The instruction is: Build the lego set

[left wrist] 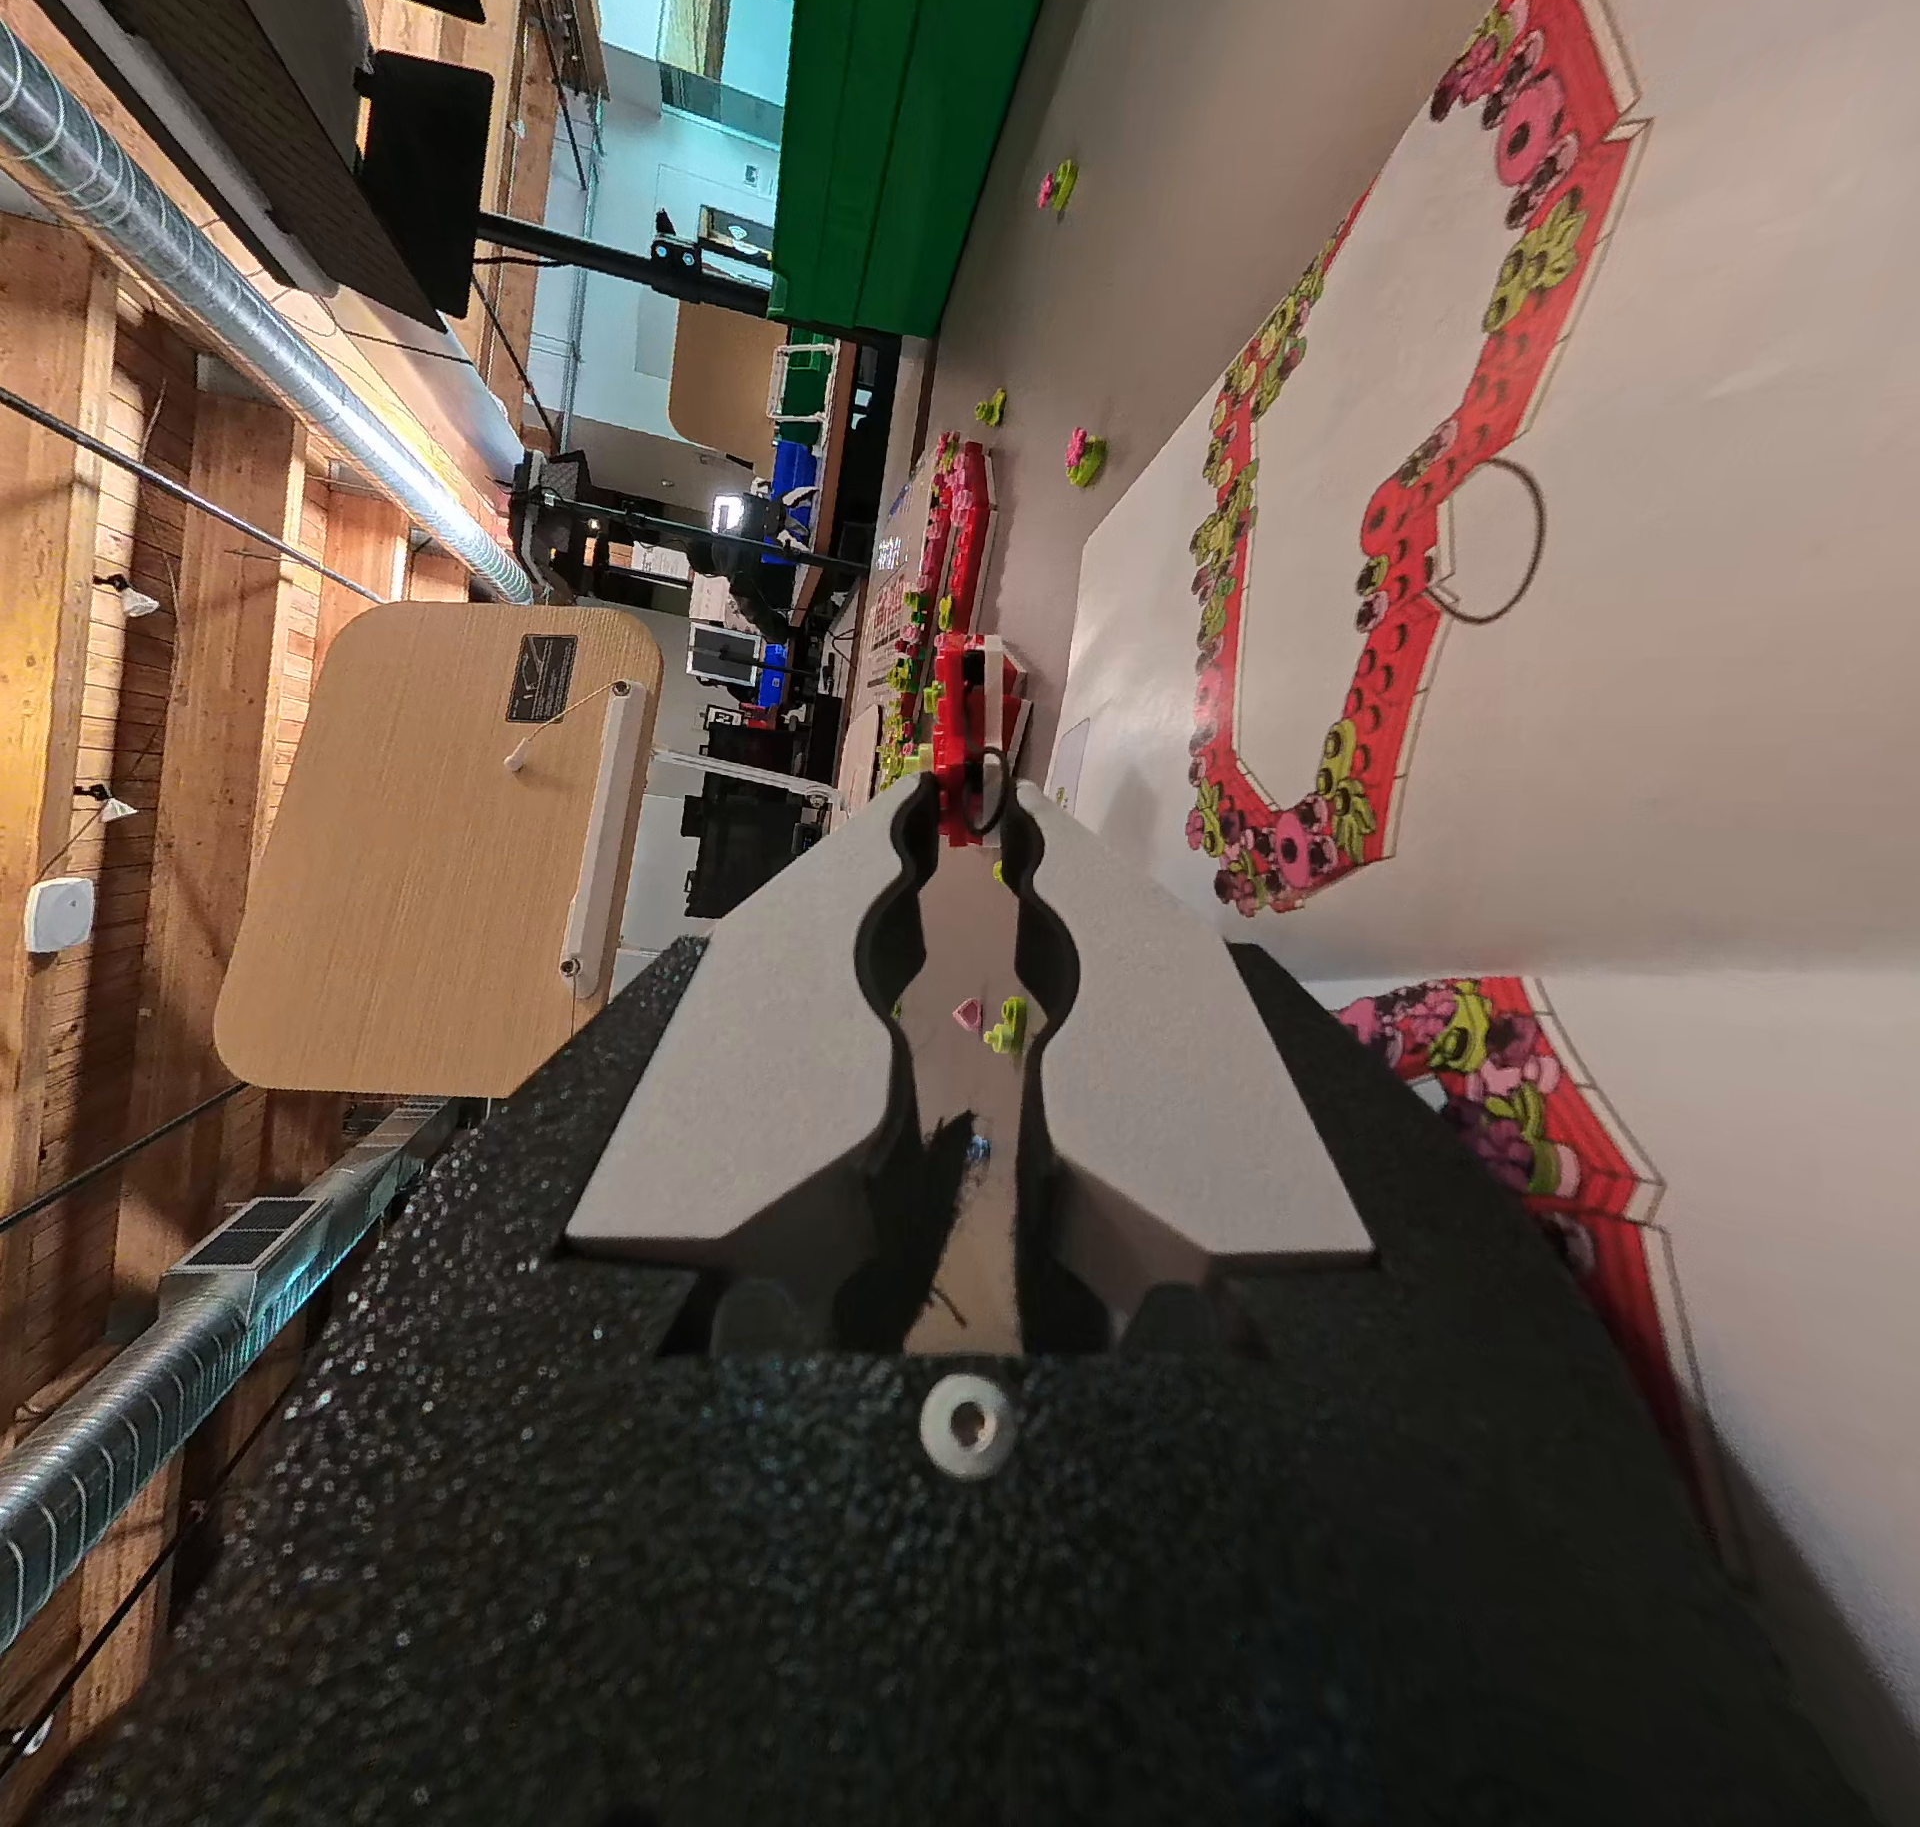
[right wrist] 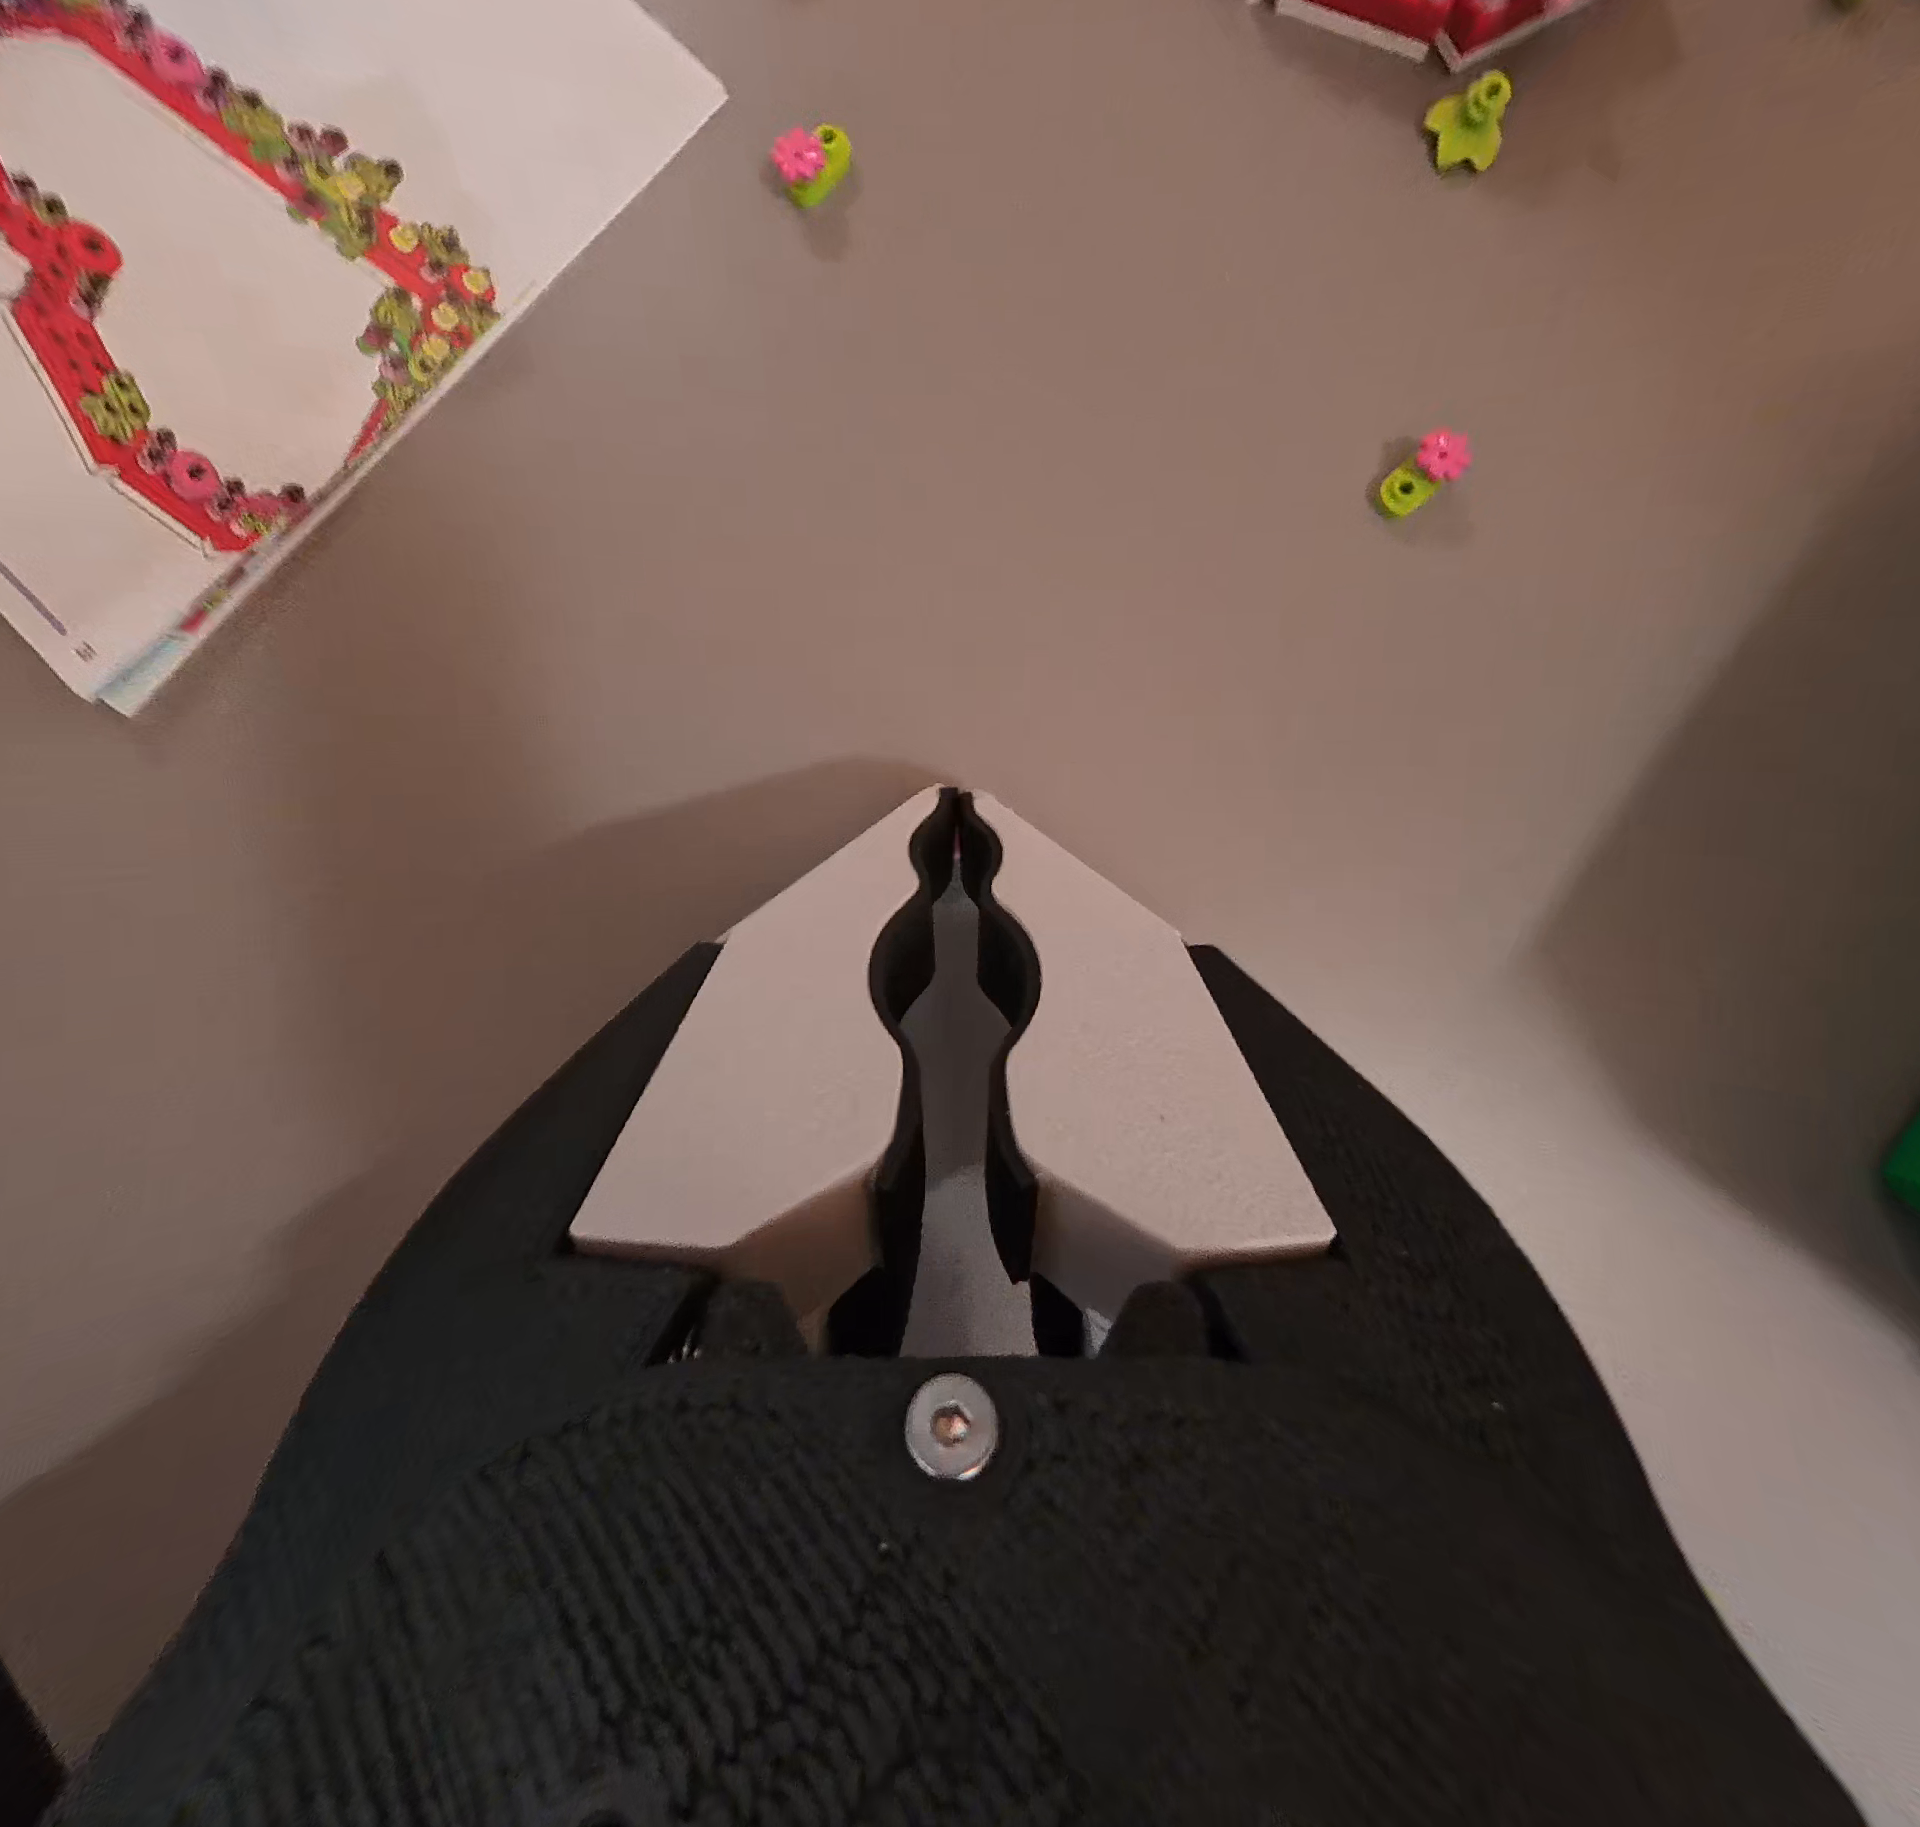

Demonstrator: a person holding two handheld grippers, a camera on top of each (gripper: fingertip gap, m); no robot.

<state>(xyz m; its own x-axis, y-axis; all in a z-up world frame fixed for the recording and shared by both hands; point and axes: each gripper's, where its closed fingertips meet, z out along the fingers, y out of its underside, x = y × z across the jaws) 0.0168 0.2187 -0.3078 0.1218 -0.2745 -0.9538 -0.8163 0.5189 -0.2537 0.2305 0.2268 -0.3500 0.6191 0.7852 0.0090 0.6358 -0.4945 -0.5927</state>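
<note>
Left wrist view is rolled on its side, so the grey table stands as a wall on the right. Nearest, the left gripper has its jaws narrowed onto the end of the red lego frame, where a thin black loop hangs between the tips. That frame is red with white trim along its edge, and pink flowers and lime leaves stud its top; it stretches away from the tips along the table. Seen through the gap between the fingers lie a small pink piece and a lime piece. Beside the frame lies the open instruction booklet, showing a printed picture of the same frame. Farther off, three loose flower pieces are scattered on the table, with a green panel behind.

Right wrist view looks straight down. The right gripper has its tips pressed together with nothing visible between them, above bare table. Beyond lie two lime bricks with pink flowers, a lime leaf, the booklet at upper left, and part of the frame at the top edge.
</note>
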